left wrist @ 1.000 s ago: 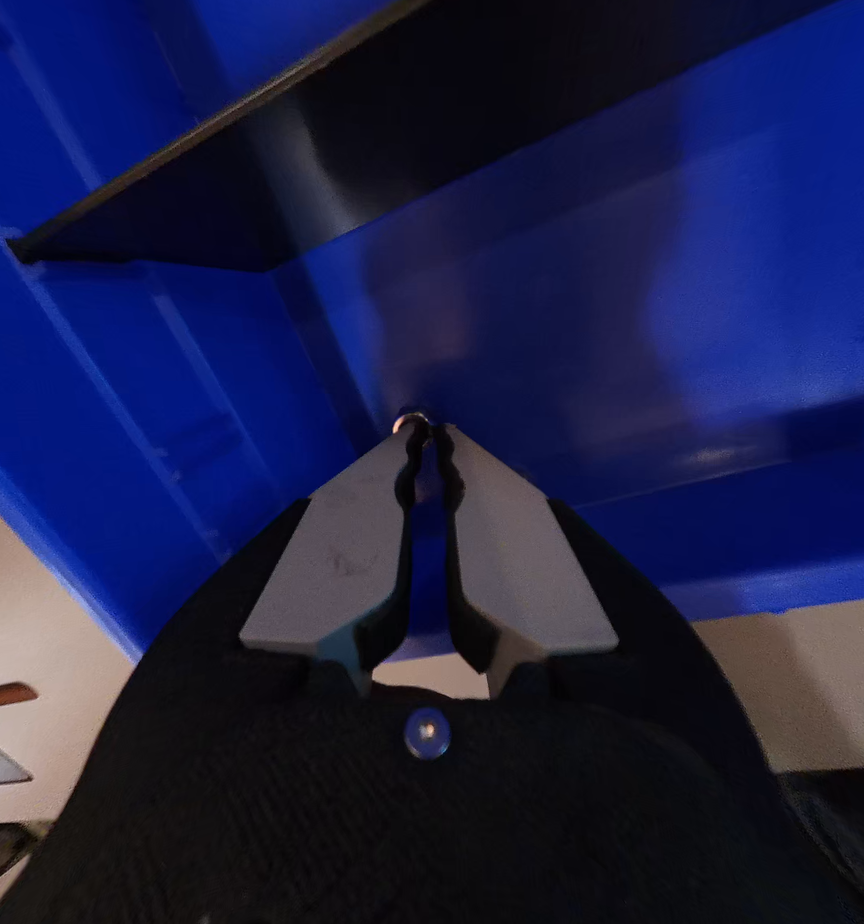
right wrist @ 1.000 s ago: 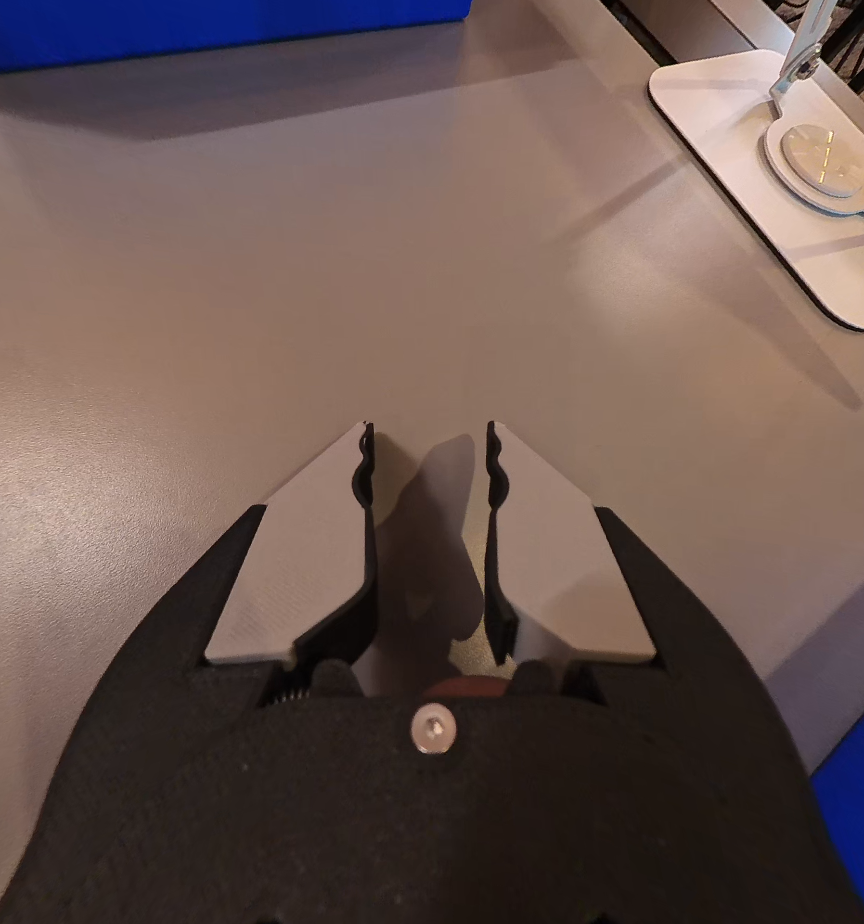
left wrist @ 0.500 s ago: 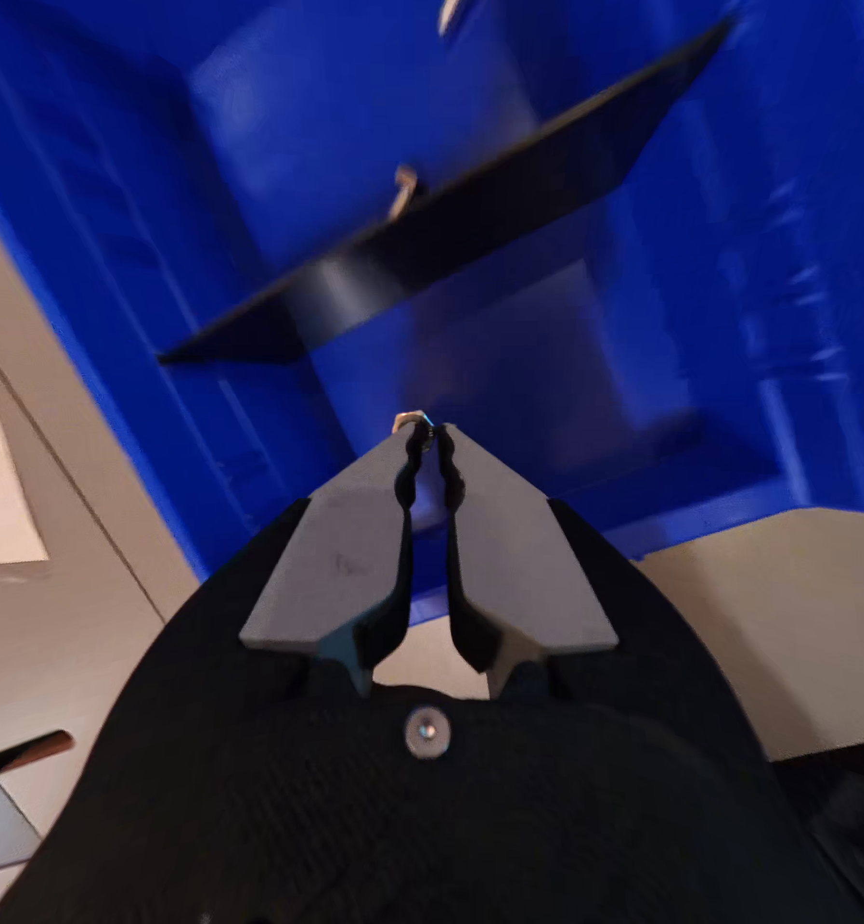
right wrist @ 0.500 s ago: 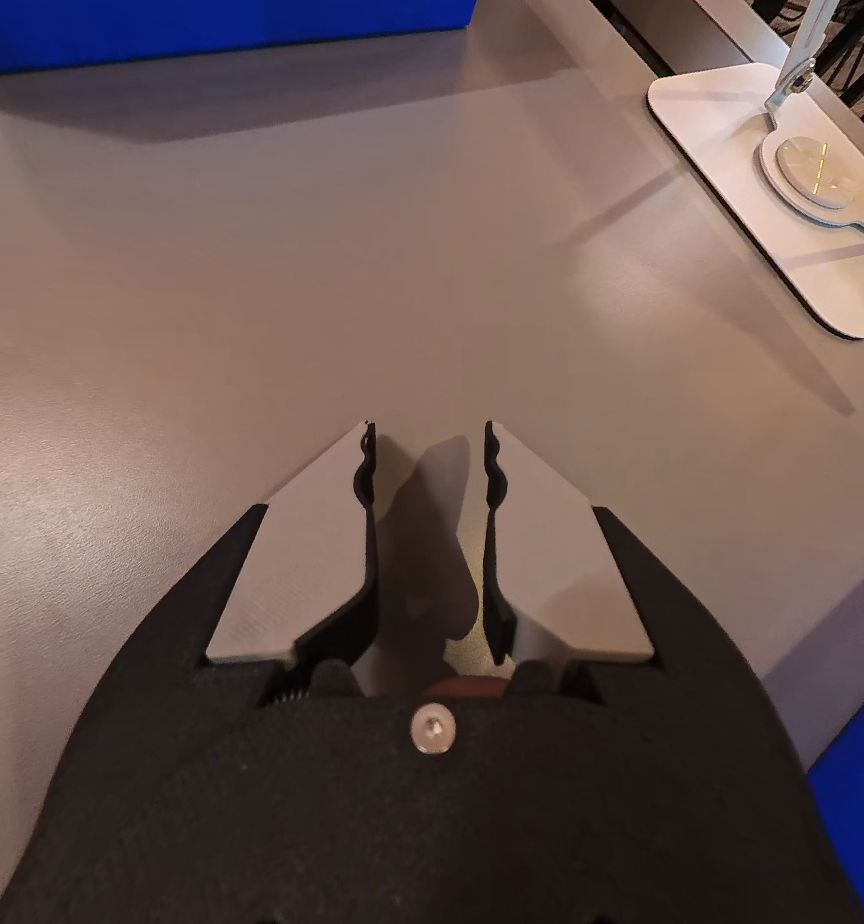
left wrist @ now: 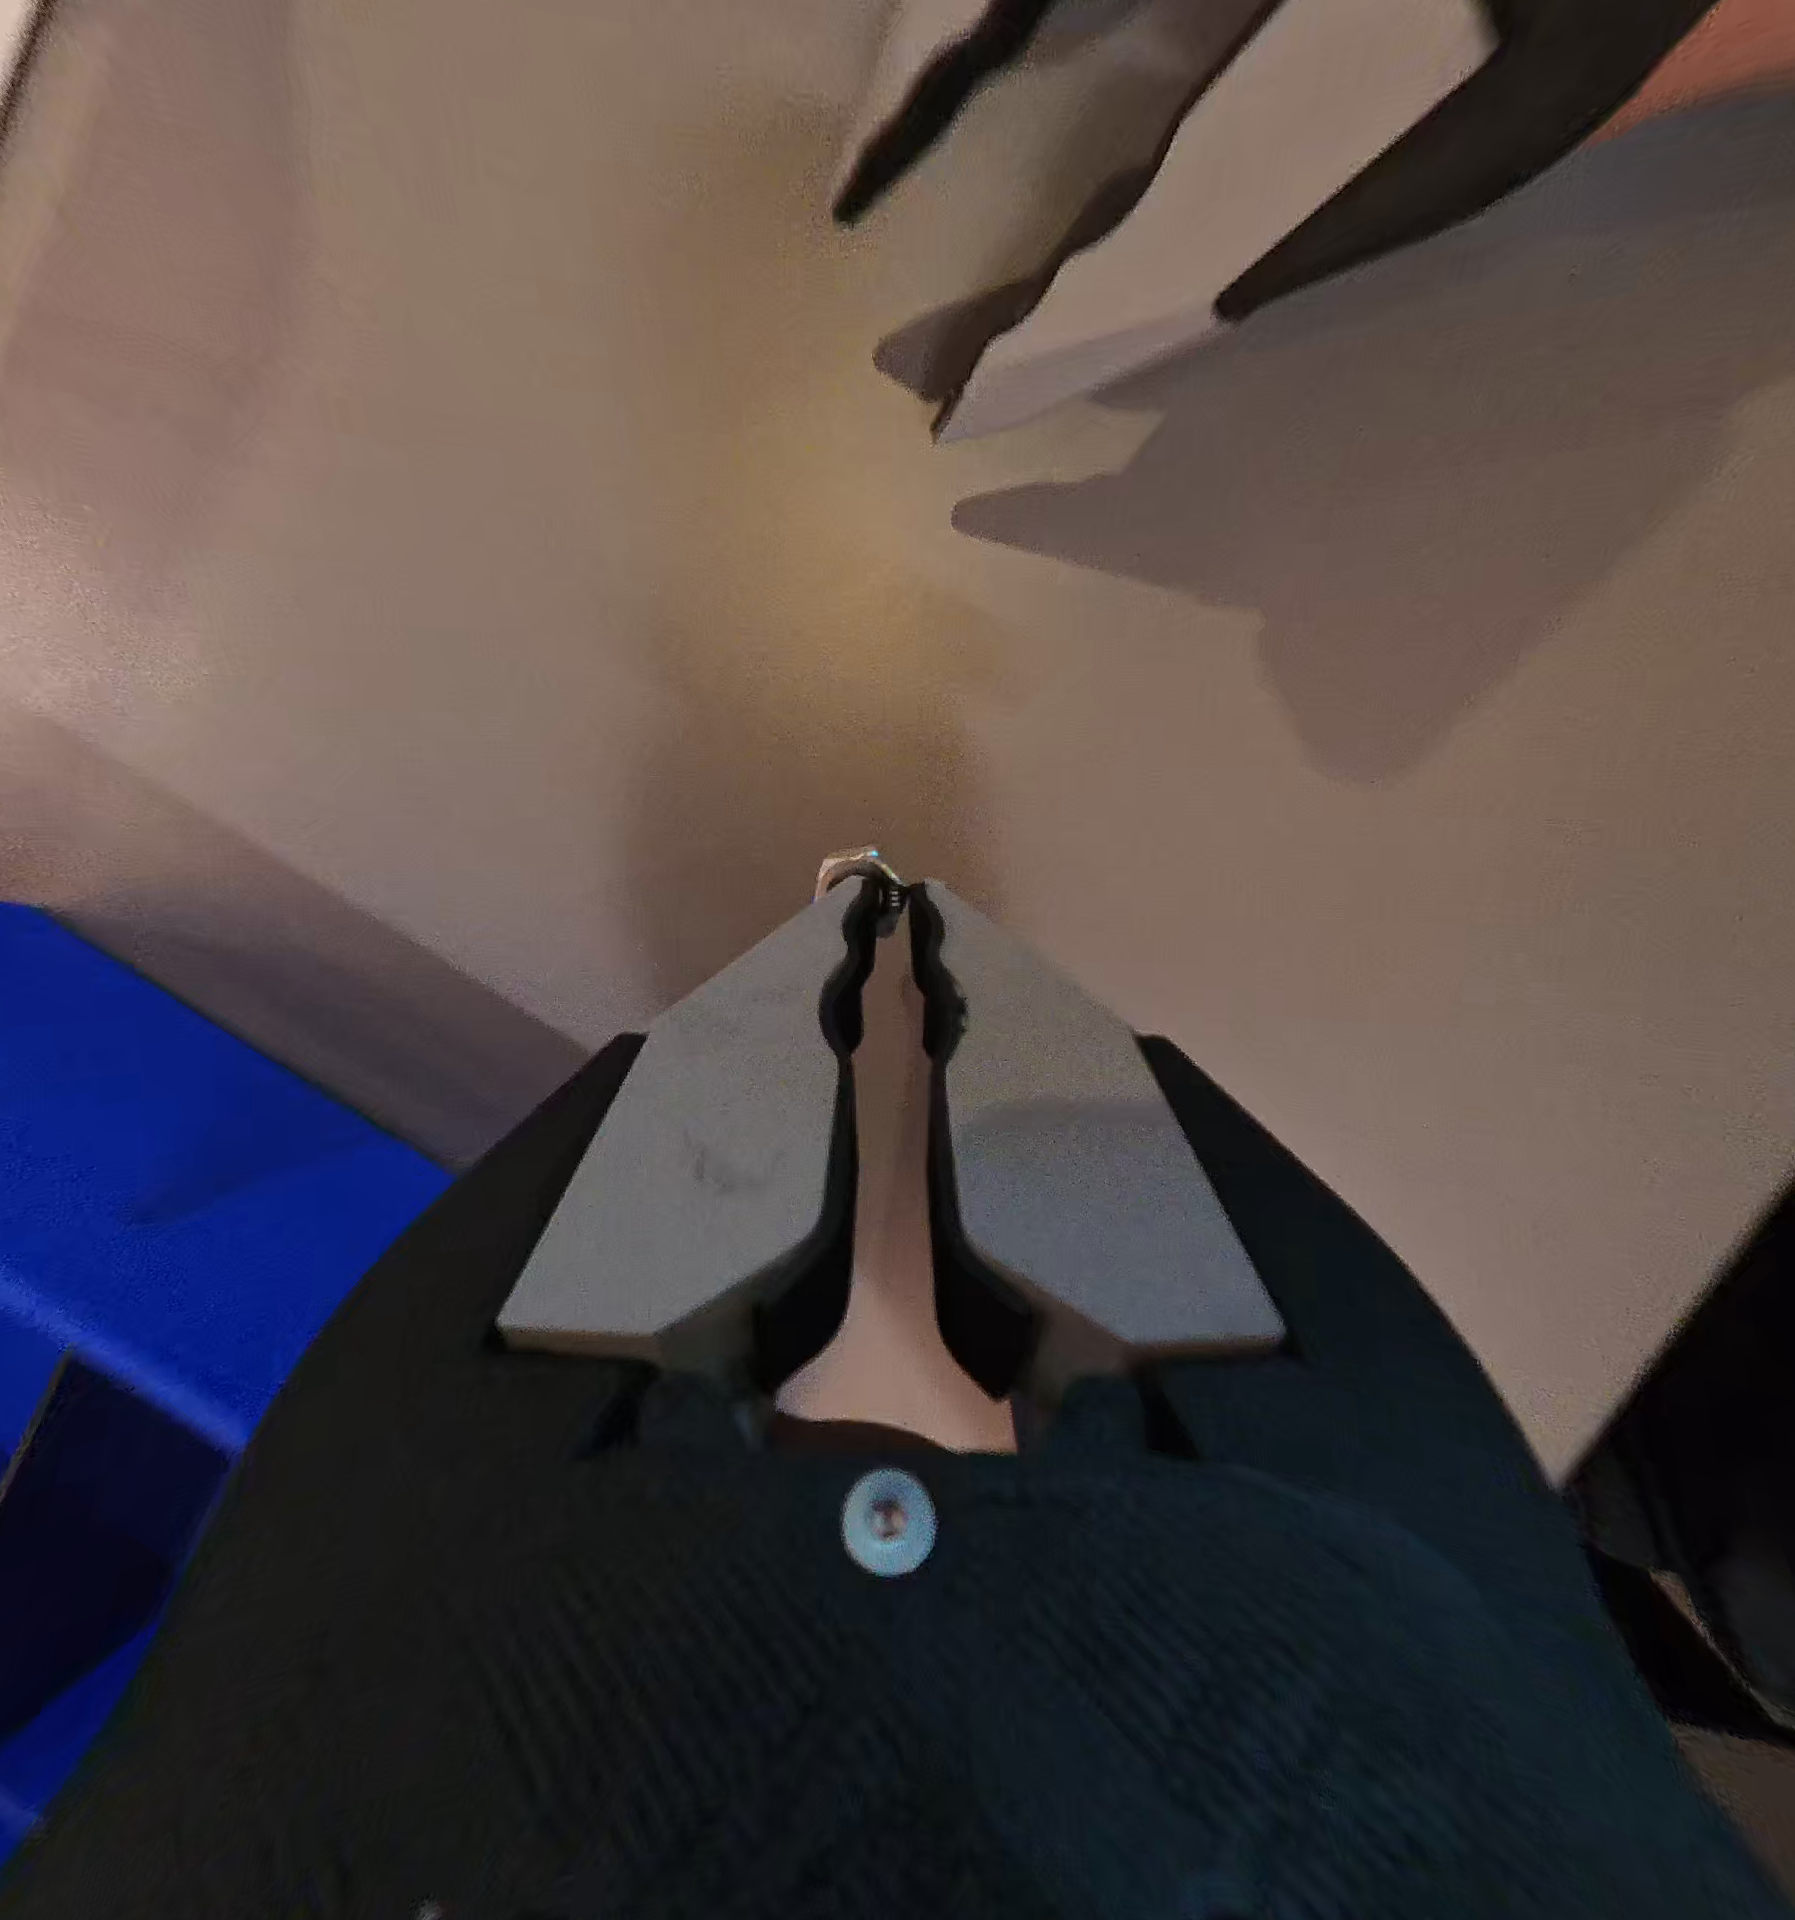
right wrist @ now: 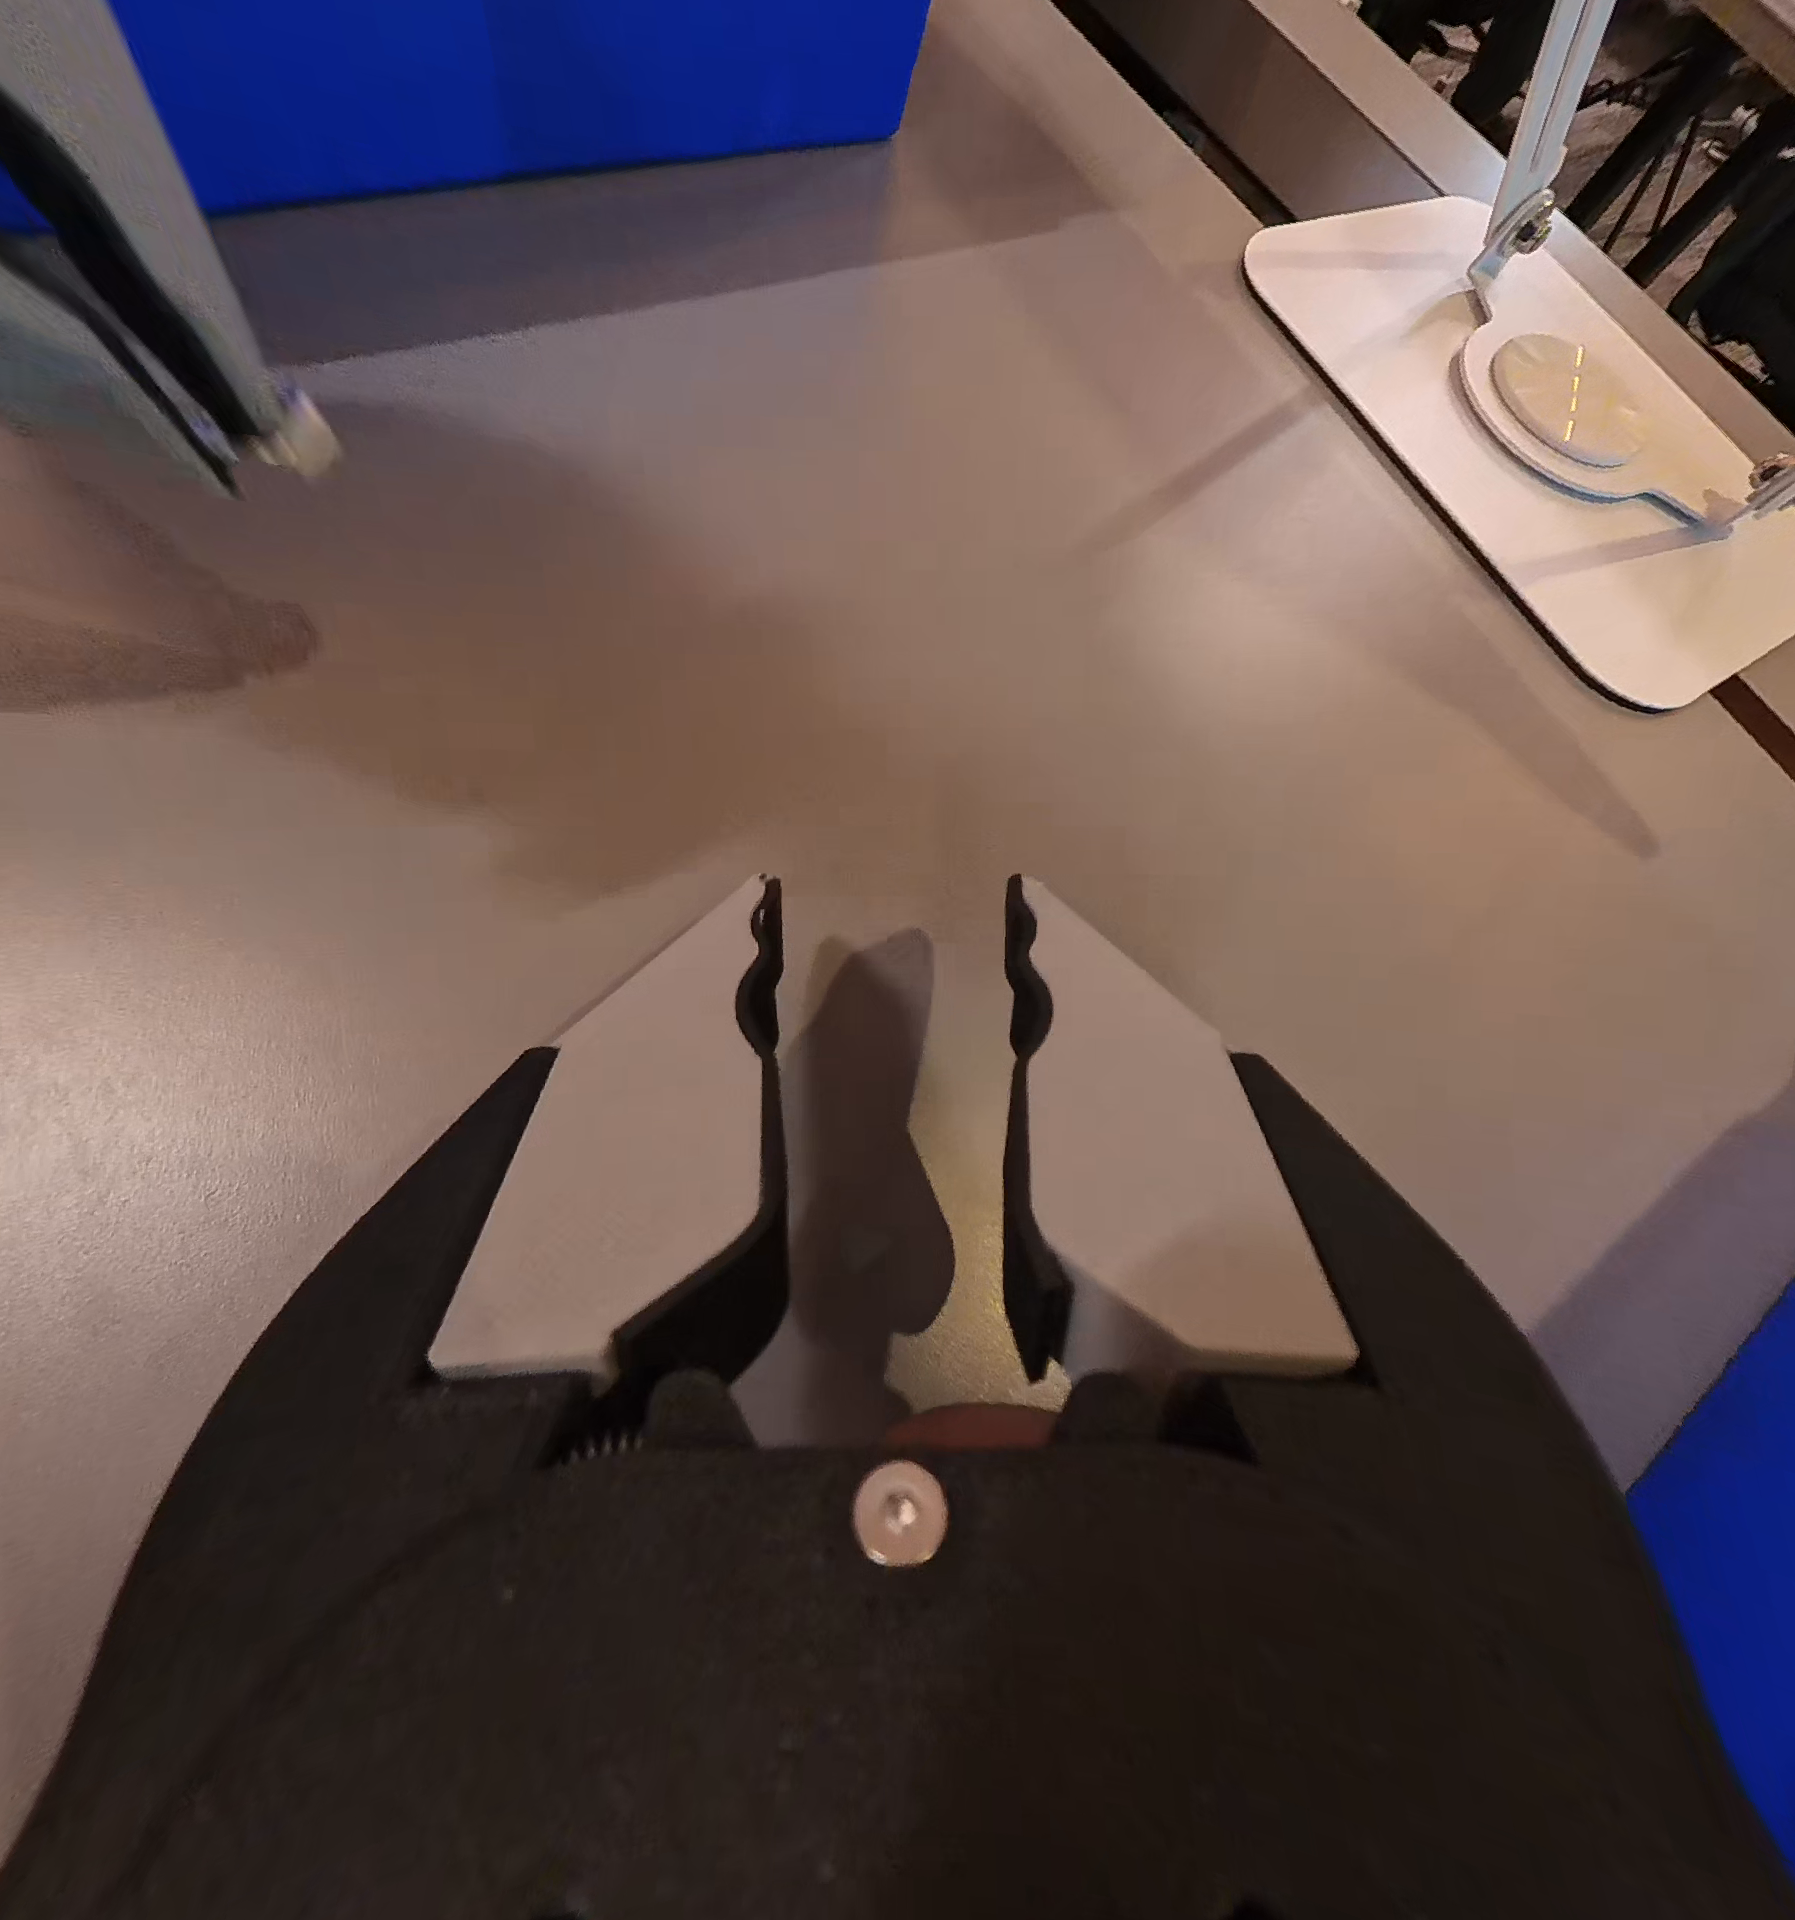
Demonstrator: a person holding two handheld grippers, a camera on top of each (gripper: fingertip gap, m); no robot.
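I am holding a small silvery metal piece (left wrist: 857, 868), possibly a nut, at the very tips of my left claw (left wrist: 888, 899); its jaws are nearly together, pinching the piece, which is sitting just above centre in the left wrist view, over the bare table (left wrist: 457, 520). The blue bin (left wrist: 93, 1143) is lying at the lower left of that frame, so the piece is out of it and hanging over the open table, not set down. My right claw (right wrist: 888, 914) is standing wide and empty, hovering low over the table at centre of its own frame. In the upper left of the right wrist view the left claw's tips are showing with the pale piece (right wrist: 295, 442) between them, blurred. The table is a smooth matt grey-brown sheet. The bin is glossy hard plastic with a dark divider. A flat white rounded stand base (right wrist: 1558, 436) is resting at upper right.
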